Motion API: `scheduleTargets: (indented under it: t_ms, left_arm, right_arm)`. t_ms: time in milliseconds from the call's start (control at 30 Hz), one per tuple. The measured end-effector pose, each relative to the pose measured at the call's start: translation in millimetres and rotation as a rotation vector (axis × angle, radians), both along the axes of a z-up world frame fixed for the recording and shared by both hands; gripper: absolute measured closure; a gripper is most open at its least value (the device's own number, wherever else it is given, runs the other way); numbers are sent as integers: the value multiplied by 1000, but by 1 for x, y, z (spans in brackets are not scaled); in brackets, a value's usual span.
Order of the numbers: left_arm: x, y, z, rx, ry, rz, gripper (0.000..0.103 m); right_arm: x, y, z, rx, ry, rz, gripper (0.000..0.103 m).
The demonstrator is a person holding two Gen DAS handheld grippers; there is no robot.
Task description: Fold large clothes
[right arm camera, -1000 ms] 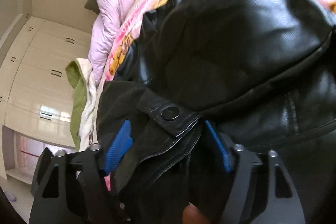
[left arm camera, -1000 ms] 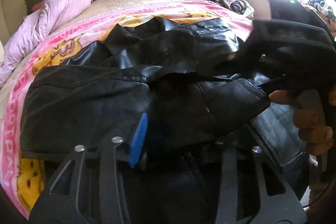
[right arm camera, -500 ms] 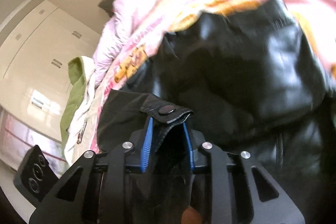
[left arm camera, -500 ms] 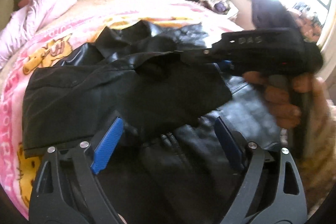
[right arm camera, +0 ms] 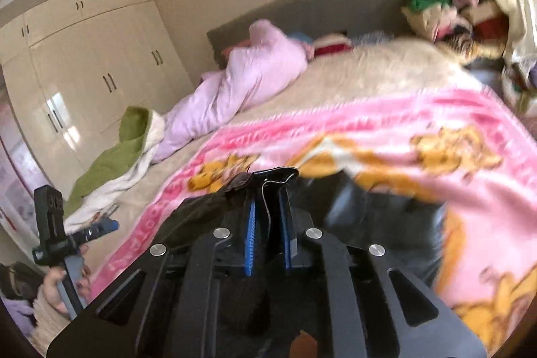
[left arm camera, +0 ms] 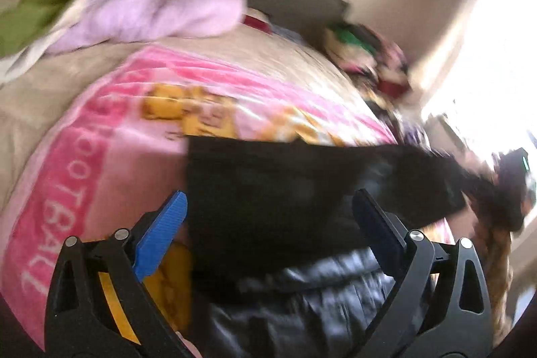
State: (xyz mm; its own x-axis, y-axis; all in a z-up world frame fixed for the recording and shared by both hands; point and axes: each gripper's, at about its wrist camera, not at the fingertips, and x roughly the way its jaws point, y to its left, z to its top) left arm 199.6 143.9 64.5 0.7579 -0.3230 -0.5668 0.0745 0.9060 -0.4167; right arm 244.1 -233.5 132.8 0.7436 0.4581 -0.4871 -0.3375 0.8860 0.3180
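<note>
A black leather jacket point(left arm camera: 285, 190) lies on the pink blanket point(left arm camera: 100, 156) at the near edge of the bed. My right gripper point(right arm camera: 267, 223) is shut on an edge of the jacket point(right arm camera: 369, 210), and a fold of that edge sticks up between the blue pads. The left wrist view is blurred; there the cloth stretches toward the right edge. My left gripper point(left arm camera: 268, 223) hangs above the jacket with its jaws opening wide. Neither pad touches the leather. In the right wrist view a hand point(right arm camera: 57, 287) holds the left gripper point(right arm camera: 104, 228) off the bed's left side.
A pale pink quilt point(right arm camera: 255, 72) lies bunched by the grey headboard point(right arm camera: 319, 5). A green and white towel point(right arm camera: 110, 156) hangs over the bed's left edge. Folded clothes point(right arm camera: 443, 9) are stacked at the back right. Cream wardrobe doors point(right arm camera: 84, 62) fill the left wall.
My left gripper opened, let go of the jacket and swung away to the left. My right gripper shut on the jacket's snap edge and rose, rolling upright as it lifted the cloth.
</note>
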Motion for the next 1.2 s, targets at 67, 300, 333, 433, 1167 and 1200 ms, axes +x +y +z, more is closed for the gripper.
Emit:
scheduleTargets:
  t_ms: [67, 300, 333, 433, 1167, 1200]
  left_arm:
    - [12, 10, -5, -23, 21, 47, 11]
    - [35, -2, -31, -24, 84, 27, 18]
    - [38, -8, -34, -10, 87, 14, 19]
    - [46, -22, -42, 13, 90, -18, 33]
    - [57, -75, -114, 165, 225, -141, 85]
    - [57, -75, -114, 166, 225, -141, 85]
  right_arm:
    - [1, -13, 1, -6, -16, -19, 92]
    - [3, -38, -26, -63, 42, -60, 92]
    - [1, -38, -30, -66, 48, -64, 92]
    - [-4, -43, -42, -80, 72, -84, 92]
    - [-3, -60, -77, -253, 175, -293, 87]
    - [-4, -60, -73, -258, 154, -320, 80]
